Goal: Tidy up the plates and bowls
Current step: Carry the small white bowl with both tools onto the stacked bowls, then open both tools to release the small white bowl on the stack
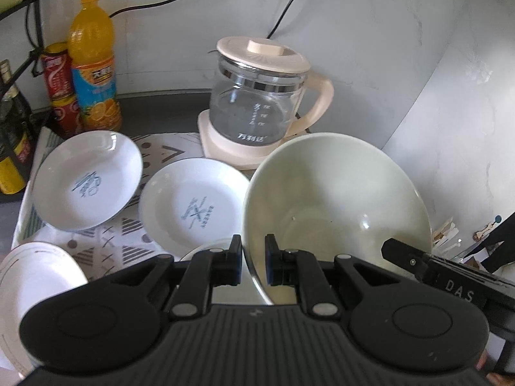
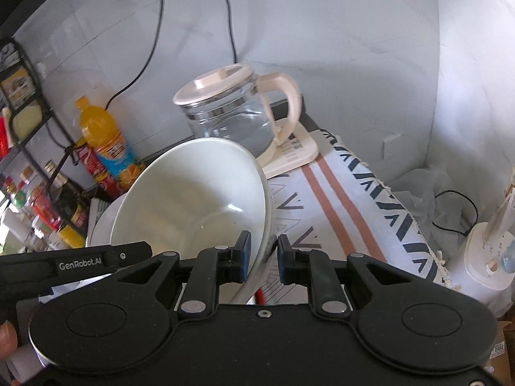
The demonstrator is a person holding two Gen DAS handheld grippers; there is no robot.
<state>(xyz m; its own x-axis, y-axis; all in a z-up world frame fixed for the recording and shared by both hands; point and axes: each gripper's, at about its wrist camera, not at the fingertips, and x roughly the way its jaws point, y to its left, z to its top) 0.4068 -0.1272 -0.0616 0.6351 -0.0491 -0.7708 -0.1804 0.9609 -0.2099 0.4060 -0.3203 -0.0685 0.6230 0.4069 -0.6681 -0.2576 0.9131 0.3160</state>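
Both claws are pinching the big pale green bowl [image 1: 334, 199] by its rim: left gripper [image 1: 252, 259] on one side, right gripper [image 2: 261, 257] on the other, tilted up above the patterned mat [image 2: 338, 212]. "GenRobot.AI" and "DAS" show on the grippers. Past it, two white plates [image 1: 193, 199] with blue print lie on the mat, then a glass kettle [image 1: 257, 103] and an orange juice bottle [image 1: 93, 61].

A dark counter [image 1: 154, 109] is set in a corner of white marble walls [image 1: 370, 32]. A black rack [image 2: 29, 122] is seen at the left.
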